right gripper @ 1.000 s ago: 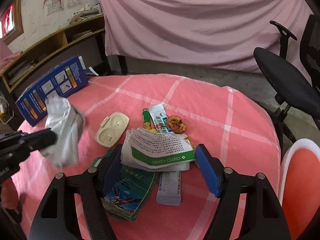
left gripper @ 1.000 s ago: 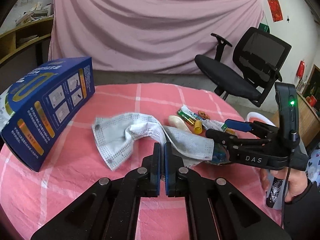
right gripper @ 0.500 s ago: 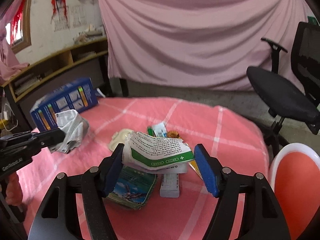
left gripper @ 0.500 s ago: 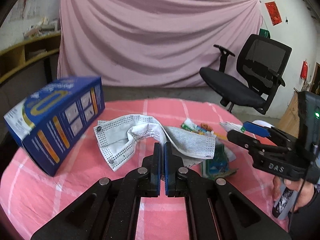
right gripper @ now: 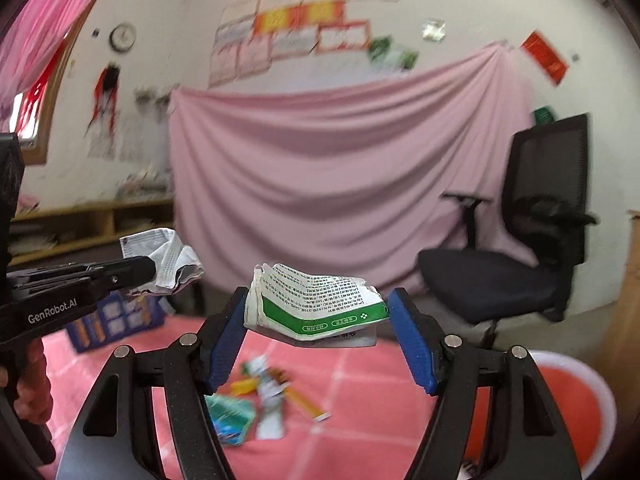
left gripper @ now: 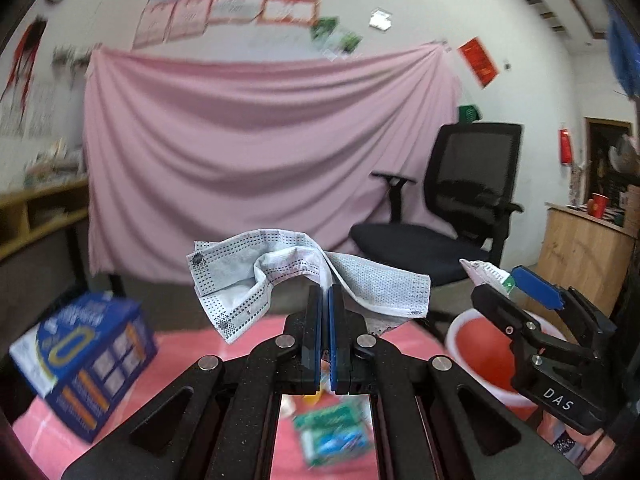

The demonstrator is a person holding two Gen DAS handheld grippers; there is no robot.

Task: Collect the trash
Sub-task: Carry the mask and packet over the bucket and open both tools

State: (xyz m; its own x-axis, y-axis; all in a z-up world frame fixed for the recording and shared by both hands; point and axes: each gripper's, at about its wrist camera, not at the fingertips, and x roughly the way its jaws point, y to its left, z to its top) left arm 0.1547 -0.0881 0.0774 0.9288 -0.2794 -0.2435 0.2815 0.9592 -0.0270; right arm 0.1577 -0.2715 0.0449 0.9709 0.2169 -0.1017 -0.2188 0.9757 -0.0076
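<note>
Left claw point(left gripper: 324, 296) clamped tight on face mask point(left gripper: 280, 268), frame centre, lifted off desk point(right gripper: 360, 376). Right claw point(right gripper: 318, 320) partly closed, squeezing crumpled medicine box point(right gripper: 316, 306) between pads. Both raised, probably for carrying to red bin point(right gripper: 576, 404), lower right. Blurred scraps point(right gripper: 264, 392) remain on desk.

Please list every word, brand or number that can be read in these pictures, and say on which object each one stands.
"DAS": on the right gripper.
"GenRobot.AI": on the left gripper.
Green-and-white medicine box: printed lines too small to read.
Blue box: print blurred.
Wall posters: blurred.
</note>
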